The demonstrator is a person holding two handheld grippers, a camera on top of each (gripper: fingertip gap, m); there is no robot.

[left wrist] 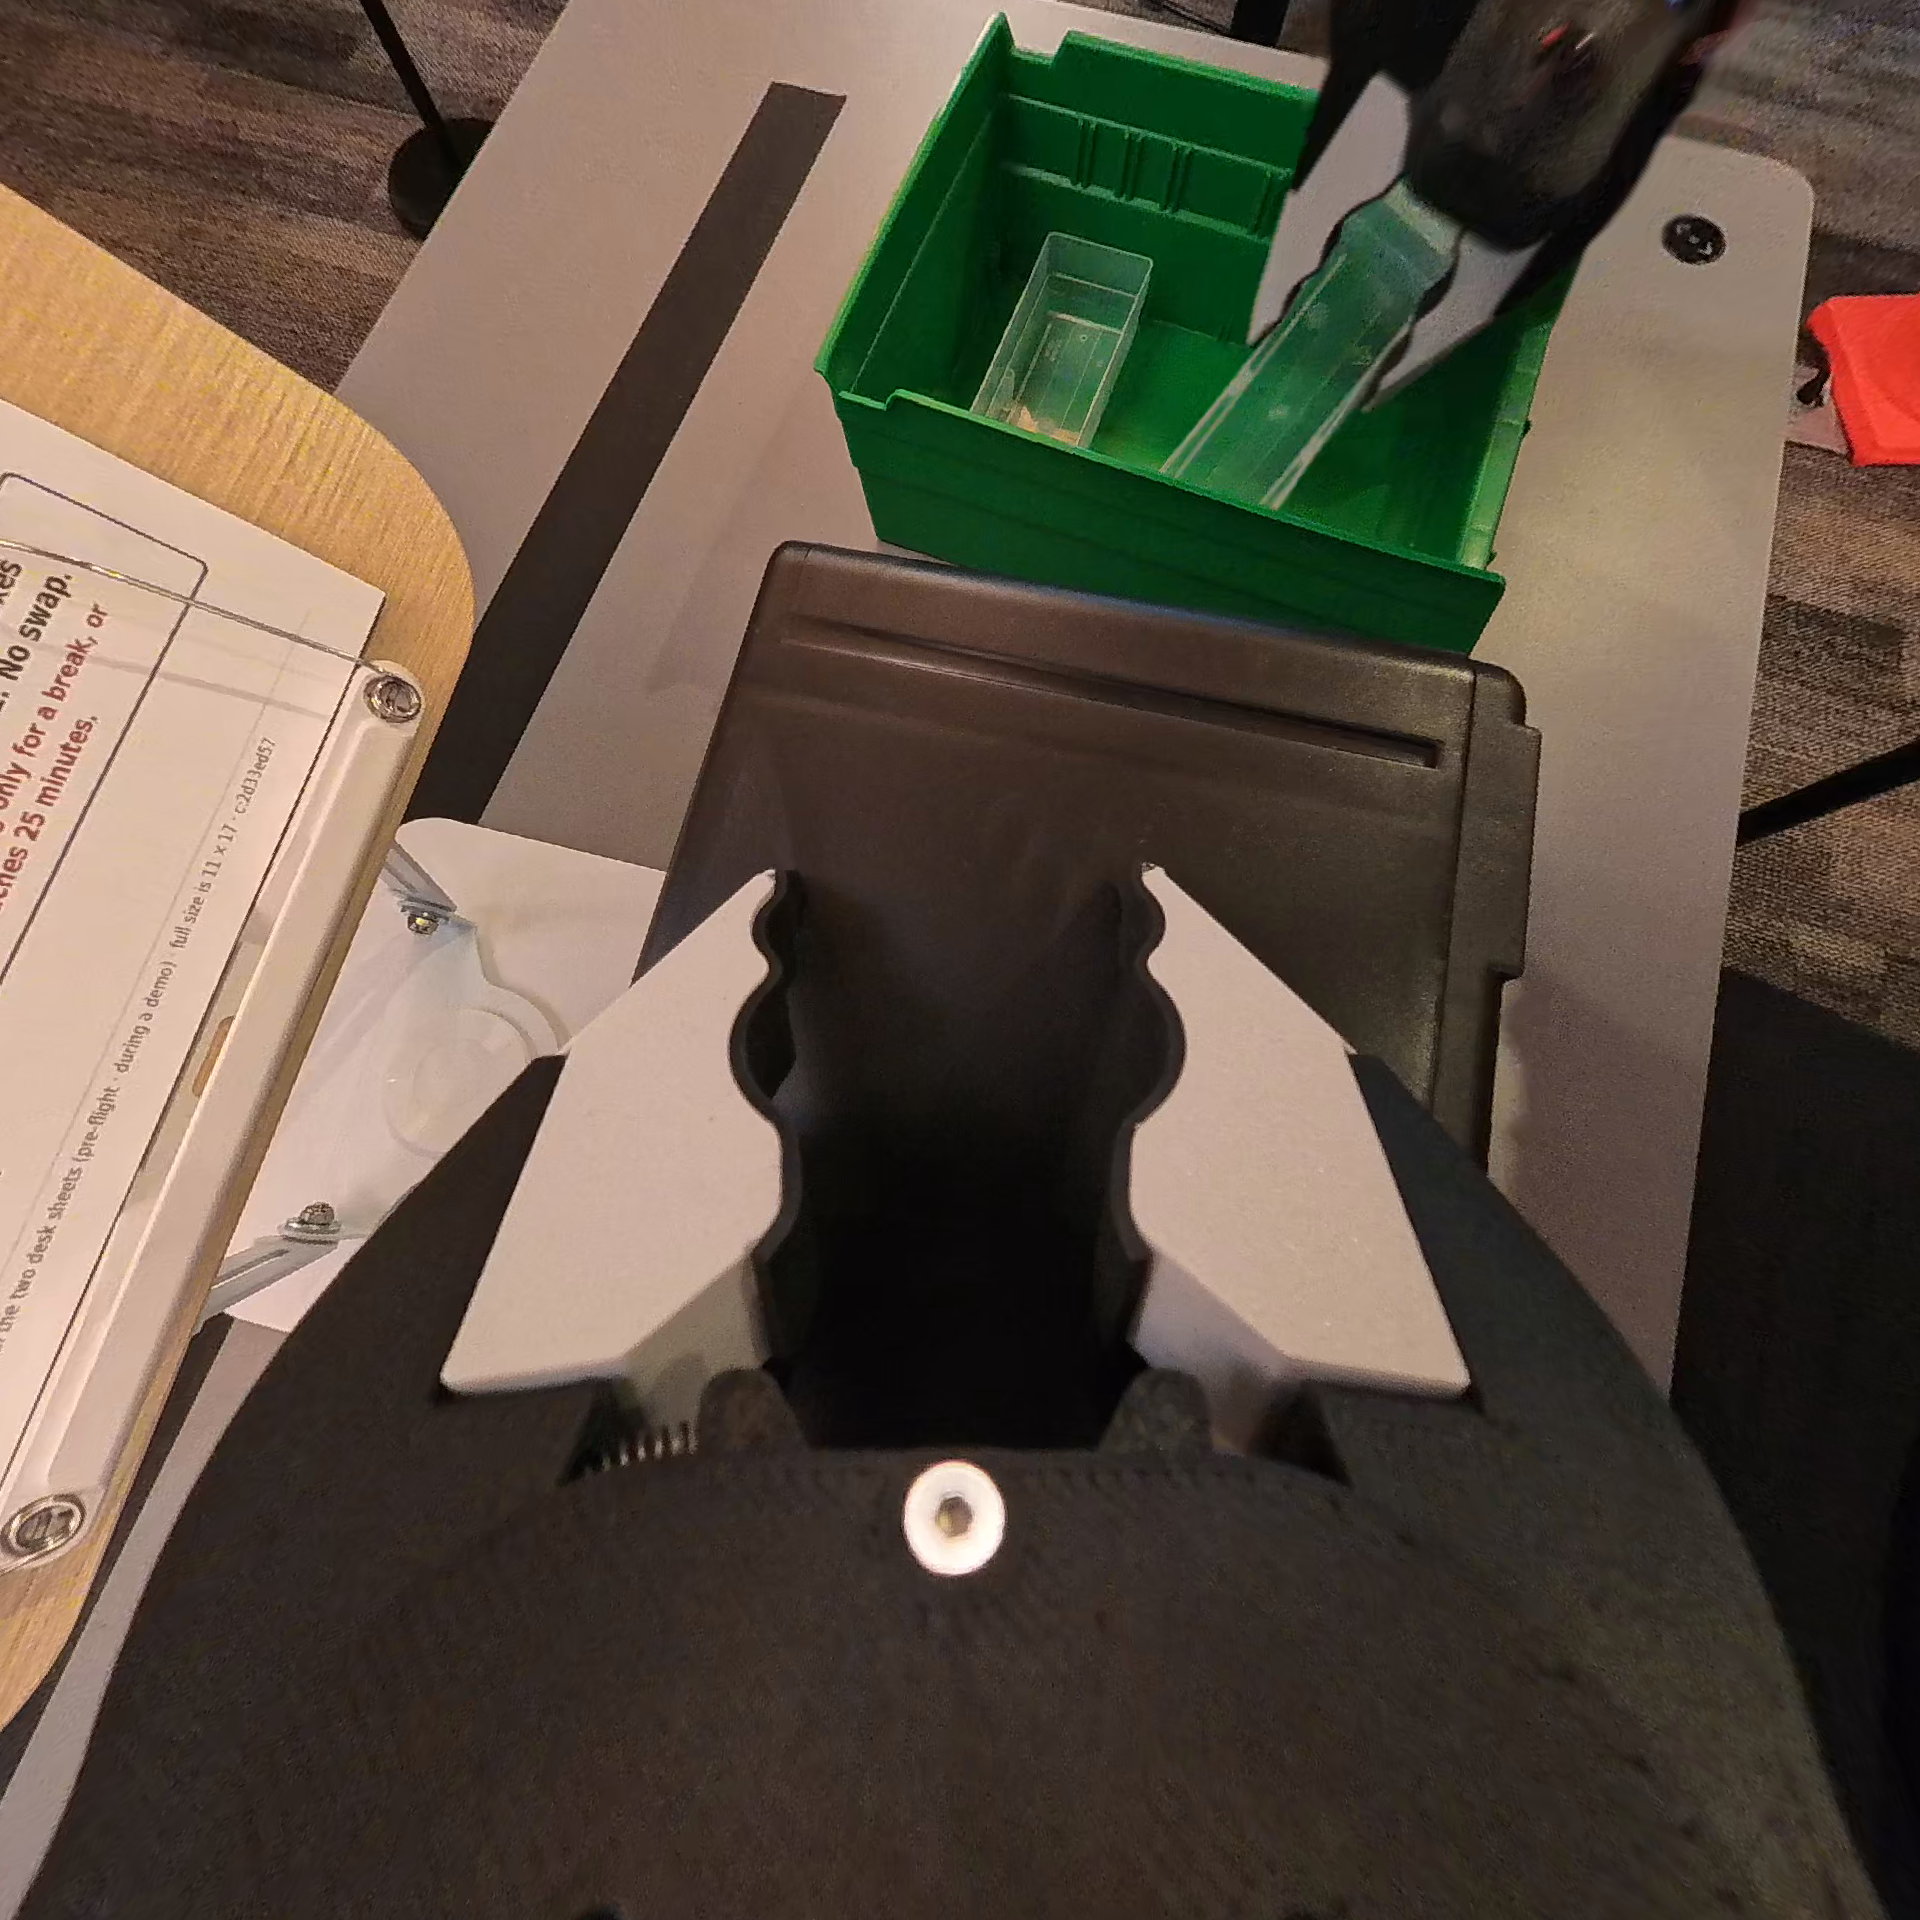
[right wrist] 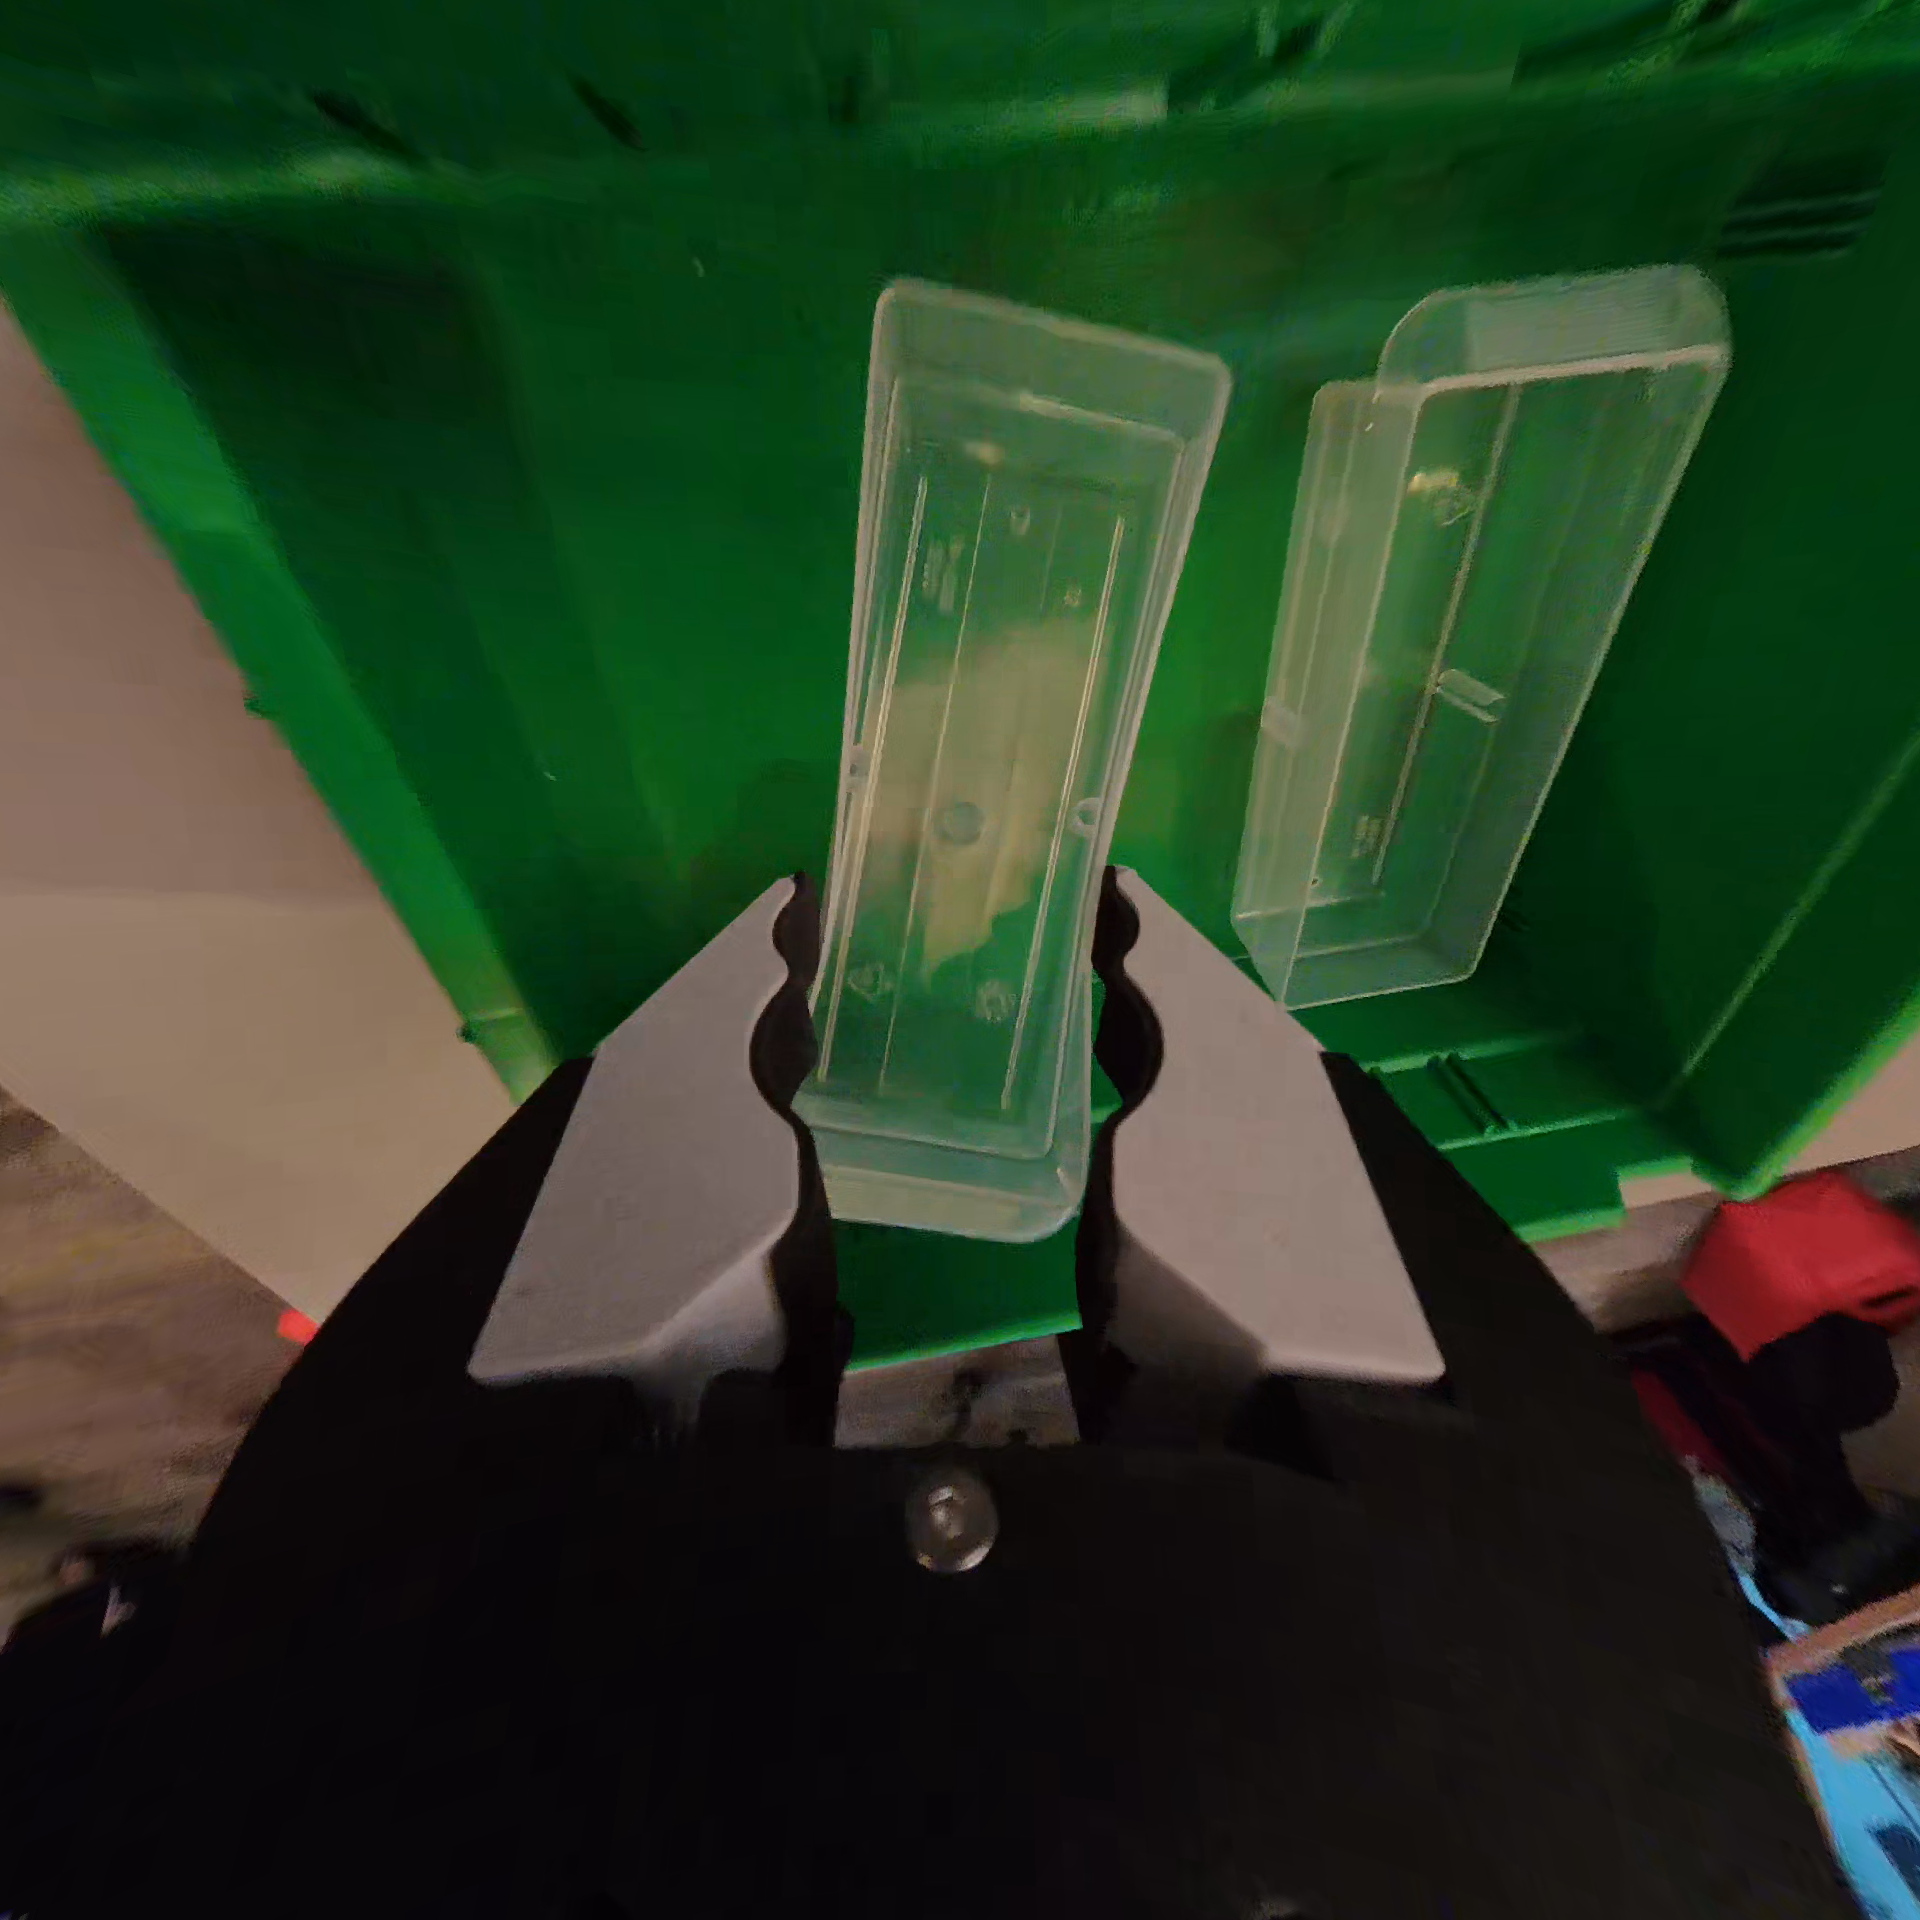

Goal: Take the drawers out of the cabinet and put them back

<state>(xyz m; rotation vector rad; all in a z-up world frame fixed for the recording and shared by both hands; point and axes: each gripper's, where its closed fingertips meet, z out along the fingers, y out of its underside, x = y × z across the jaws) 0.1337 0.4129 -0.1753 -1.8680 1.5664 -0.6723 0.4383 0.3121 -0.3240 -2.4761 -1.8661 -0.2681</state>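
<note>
The black cabinet (left wrist: 1122, 810) lies on the grey table, seen from above. My left gripper (left wrist: 961, 894) is open and empty just over its top. Behind it stands a green bin (left wrist: 1174, 520). My right gripper (right wrist: 951, 894) is shut on a clear plastic drawer (right wrist: 997, 727) and holds it tilted inside the green bin (right wrist: 520, 520); it also shows in the left wrist view (left wrist: 1382, 343) with that drawer (left wrist: 1288, 395). A second clear drawer (right wrist: 1455, 665) lies on the bin floor, also seen in the left wrist view (left wrist: 1070, 332).
A wooden side table (left wrist: 208, 416) with a printed sheet in a clear holder (left wrist: 156, 831) is at the left. A black stripe (left wrist: 644, 395) runs along the grey table (left wrist: 1642, 623). A red object (left wrist: 1870, 374) lies at the right edge.
</note>
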